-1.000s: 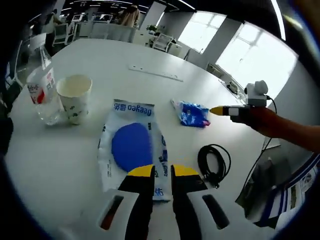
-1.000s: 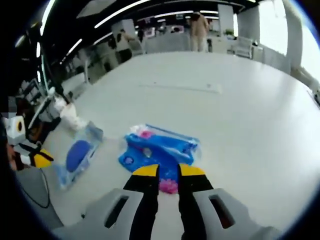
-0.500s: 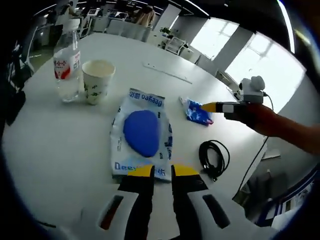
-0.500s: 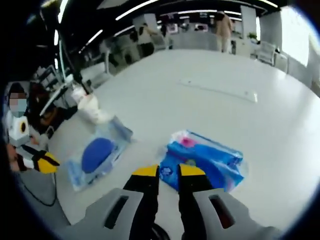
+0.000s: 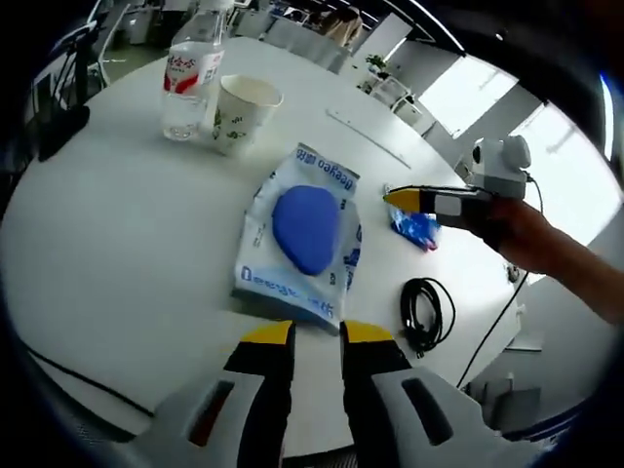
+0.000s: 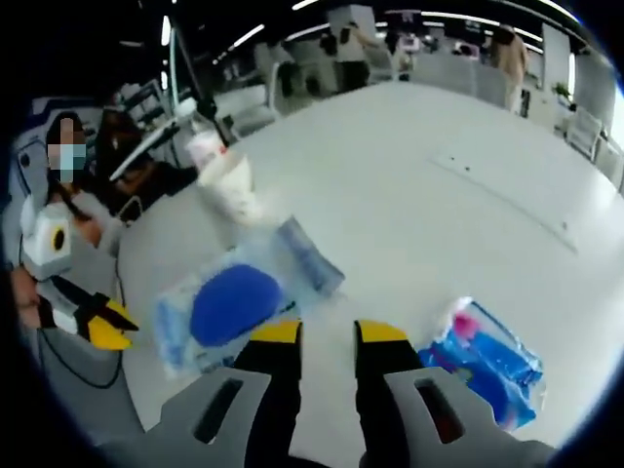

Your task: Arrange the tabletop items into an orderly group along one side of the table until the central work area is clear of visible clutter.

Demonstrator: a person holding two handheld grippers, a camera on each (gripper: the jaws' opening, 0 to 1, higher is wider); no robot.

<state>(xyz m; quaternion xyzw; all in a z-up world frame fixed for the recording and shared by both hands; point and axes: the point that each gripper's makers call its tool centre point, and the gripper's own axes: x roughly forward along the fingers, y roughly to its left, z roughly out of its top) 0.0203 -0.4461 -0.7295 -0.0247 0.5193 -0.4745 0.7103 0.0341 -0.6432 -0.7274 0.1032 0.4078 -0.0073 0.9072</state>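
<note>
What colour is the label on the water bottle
Red and white, on the clear water bottle; it shows best in the left gripper view.

1. My left tongs [image 5: 317, 336] hover over the white table [image 5: 117, 234], jaws slightly apart and holding nothing.
2. Just ahead of them lies a clear packet with a blue pad [image 5: 304, 229].
3. Beyond it, a paper cup [image 5: 239, 113] stands beside a water bottle [image 5: 191, 76].
4. My right tongs [image 5: 402, 200] reach in, tips at a small blue packet [image 5: 417, 226].
5. A coiled black cable [image 5: 423, 314] lies nearby.
</note>
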